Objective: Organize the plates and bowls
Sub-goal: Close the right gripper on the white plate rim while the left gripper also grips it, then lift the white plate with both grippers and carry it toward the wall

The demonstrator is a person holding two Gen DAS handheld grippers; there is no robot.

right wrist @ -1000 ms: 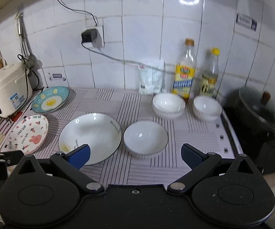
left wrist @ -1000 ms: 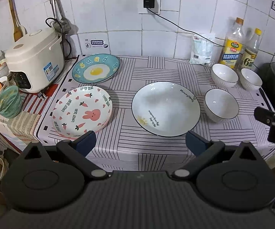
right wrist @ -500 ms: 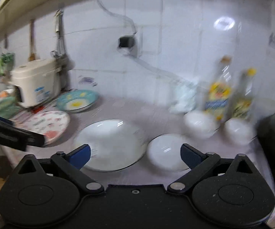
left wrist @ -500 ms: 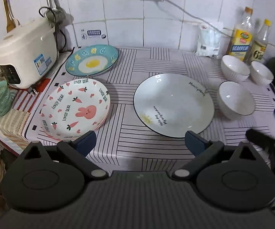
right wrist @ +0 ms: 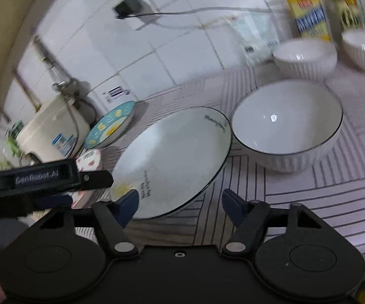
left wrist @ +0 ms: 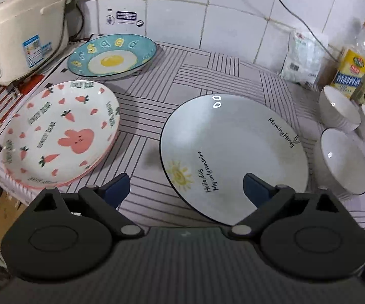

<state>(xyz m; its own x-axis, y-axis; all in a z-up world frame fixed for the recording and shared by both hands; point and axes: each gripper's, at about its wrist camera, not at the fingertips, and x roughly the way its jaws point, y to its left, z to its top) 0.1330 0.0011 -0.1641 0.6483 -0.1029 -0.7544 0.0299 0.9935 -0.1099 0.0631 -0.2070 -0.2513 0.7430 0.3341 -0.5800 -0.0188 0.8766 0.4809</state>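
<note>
Left gripper (right wrist: 48, 185) only in right view

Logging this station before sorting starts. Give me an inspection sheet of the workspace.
Surface: striped cloth, no spills seen.
Job's things: white plate, rabbit plate, egg plate; three white bowls, none stacked.
Clutter: rice cooker, two bottles, white bag.
Grippers: left gripper open; right gripper open, jaws just closing, nothing between.
Cables: wall cord hangs behind.
Surroundings: white tiled wall.

Glossy glazed white plate (left wrist: 235, 152) and ribbed bowl (right wrist: 287, 126) on matt striped cloth (left wrist: 195, 76).
</note>
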